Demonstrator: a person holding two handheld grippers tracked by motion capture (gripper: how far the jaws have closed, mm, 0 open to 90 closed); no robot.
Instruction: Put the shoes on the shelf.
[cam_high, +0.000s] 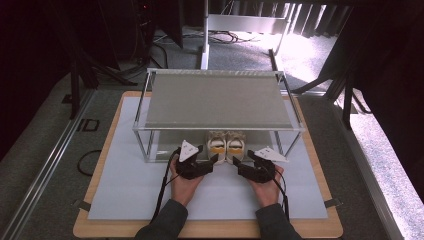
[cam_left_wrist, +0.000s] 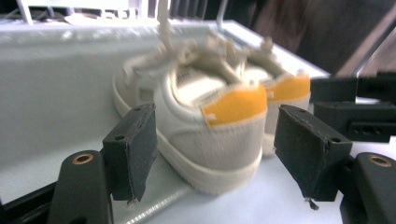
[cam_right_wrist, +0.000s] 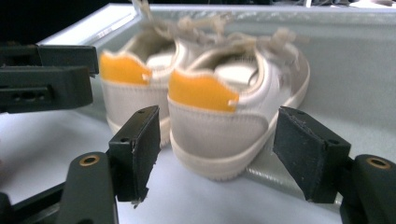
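Cream canvas, orange heel tabs: a pair of small sneakers under the metal-framed shelf (cam_high: 220, 100).

My left hand-held gripper (cam_left_wrist: 215, 140) stands open around the left sneaker (cam_left_wrist: 205, 116), pads clear of it; my right hand-held gripper (cam_right_wrist: 217, 144) gapes likewise around the right sneaker (cam_right_wrist: 224, 107). Both shoes sit side by side at the shelf's front edge on the white worktop (cam_high: 125, 185).

1. Left gripper (cam_left_wrist: 215, 154): jaws apart at lower frame, pads clear of the near shoe (cam_left_wrist: 210, 135) between them.
2. Near shoe: white, orange heel tab, centre frame.
3. Second shoe (cam_left_wrist: 280, 93) just beside it, right.
4. Other gripper (cam_left_wrist: 355, 107) at right edge.
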